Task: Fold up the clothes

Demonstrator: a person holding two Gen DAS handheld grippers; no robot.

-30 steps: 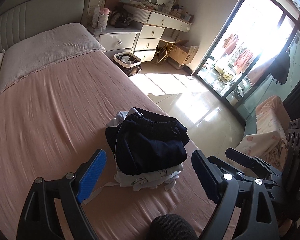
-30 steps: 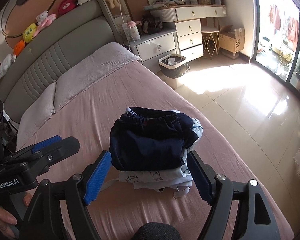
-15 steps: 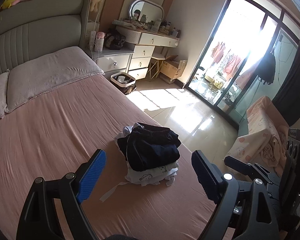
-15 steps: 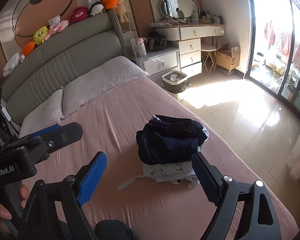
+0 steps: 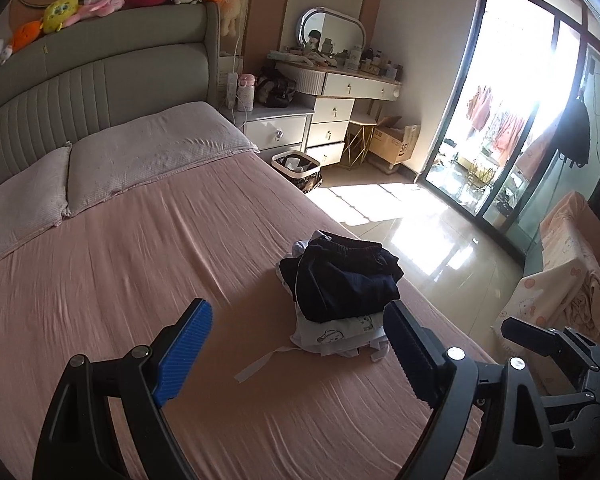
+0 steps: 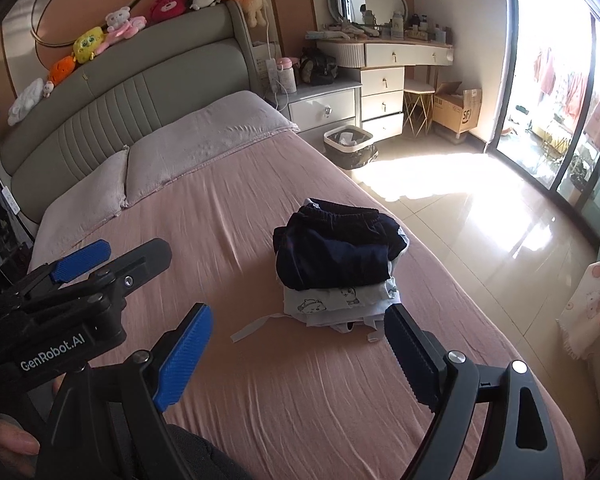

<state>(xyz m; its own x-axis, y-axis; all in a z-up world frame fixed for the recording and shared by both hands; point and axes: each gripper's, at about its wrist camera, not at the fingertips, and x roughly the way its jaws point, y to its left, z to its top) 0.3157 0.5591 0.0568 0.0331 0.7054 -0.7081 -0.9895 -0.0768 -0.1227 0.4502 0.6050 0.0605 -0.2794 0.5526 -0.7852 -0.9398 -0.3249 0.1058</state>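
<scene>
Pillows: two pale pink textured pillows [image 5: 148,148] lie side by side at the head of the bed, against the grey-green padded headboard [image 5: 96,84].
Plush toys: a row of coloured stuffed animals [image 6: 100,36] sits along the top of the headboard.
Bed sheet: the dusty-pink wrinkled bed sheet [image 5: 112,280] covers the whole mattress.
Left gripper: the black two-finger left gripper with blue ribbed pads [image 5: 300,344] hangs above the sheet, jaws spread wide, nothing between the pads; in the right wrist view its tip shows at the left edge.
Right gripper: the black two-finger right gripper with blue ribbed pads [image 6: 298,344] has just been opening; its jaws stand wide apart and bare, the pile beyond them and untouched.
Clothes pile: the folded stack of clothes [image 6: 336,264] rests on the sheet near the bed's right edge, a dark navy elastic-waist garment [image 5: 344,276] on top of pale printed garments [image 6: 332,300]; a thin white strap [image 5: 260,364] trails from its base.
Bin: a white-rimmed black waste bin [image 6: 350,146] stands on the glossy tiled floor beside the white drawer unit [image 6: 324,110].
</scene>
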